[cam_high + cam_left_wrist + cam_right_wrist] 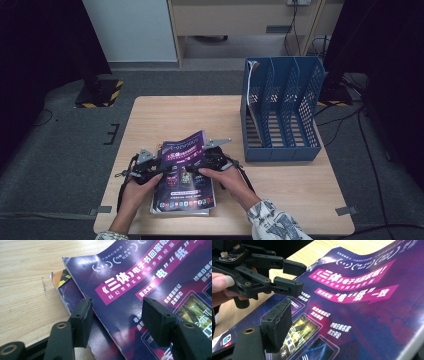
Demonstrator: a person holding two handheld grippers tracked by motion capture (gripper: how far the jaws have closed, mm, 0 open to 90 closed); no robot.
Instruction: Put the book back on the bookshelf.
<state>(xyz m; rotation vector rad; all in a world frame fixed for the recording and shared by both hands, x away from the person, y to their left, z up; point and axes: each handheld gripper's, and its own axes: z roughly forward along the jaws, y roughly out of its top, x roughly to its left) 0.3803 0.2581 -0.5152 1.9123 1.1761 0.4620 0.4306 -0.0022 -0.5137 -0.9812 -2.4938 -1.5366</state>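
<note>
A purple magazine (186, 176) tops a small stack at the table's front middle, its far end curled upward. My left gripper (158, 168) is at its left edge. In the left gripper view the jaws (118, 315) stand open, with the cover's edge (100, 315) running between them. My right gripper (207, 157) is at the right side of the cover. In the right gripper view one finger pad (277, 325) stands far to the left over the cover (362, 302), and the other jaw is hidden behind the raised page. The left gripper (292, 277) shows there too, open at the cover's far edge.
A blue slotted file rack (280, 112) stands at the table's right back. Beneath the purple magazine lie others (72, 293), one showing an orange corner (61, 278). Bare wood (165, 117) stretches behind the stack and to the right front.
</note>
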